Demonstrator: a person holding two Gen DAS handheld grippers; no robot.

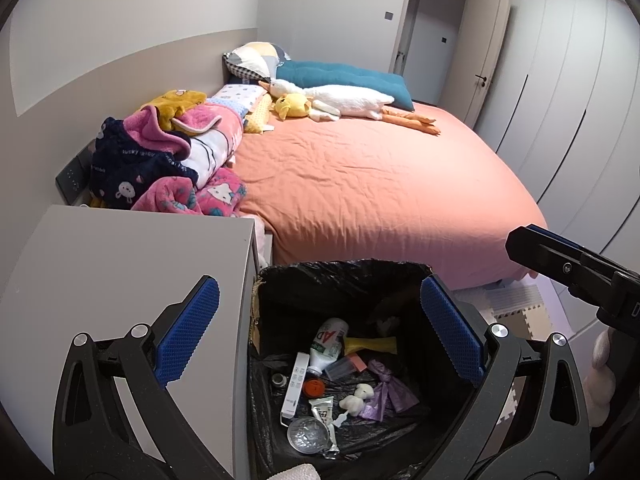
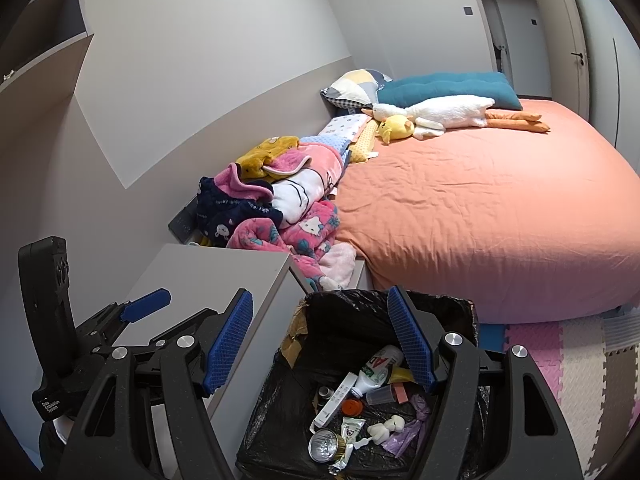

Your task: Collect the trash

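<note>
Left wrist view puts the trash bin (image 1: pixel 344 280) at lower centre, lined with a black bag, and my left gripper (image 1: pixel 320 332) hangs above its mouth with the jaws spread wide and nothing between the blue pads (image 1: pixel 188 332). I judge it sits there because the bin is the drop point: anything released from this spot falls straight in. At the bottom of the bag lie a white bottle (image 1: pixel 326 344), a white stick-shaped pack (image 1: pixel 295 384), an orange cap (image 1: pixel 314 387), crumpled tissue (image 1: pixel 358 398), a purple bag scrap (image 1: pixel 386 390) and a clear round lid (image 1: pixel 309 434).

In the right wrist view my right gripper (image 2: pixel 320 344) is likewise parted and empty, poised over the same bin (image 2: pixel 452 304) from the other side; the left gripper (image 2: pixel 146 304) shows at lower left.

The grey nightstand (image 1: pixel 120 264), left of the bin, shows a bare top, so most collecting looks done to me. The bed (image 1: pixel 380 184) fills the middle of the frame, with a heap of blankets (image 1: pixel 168 160) and a plush goose (image 1: pixel 344 100) toward the upper left; I see no obvious litter there.
</note>
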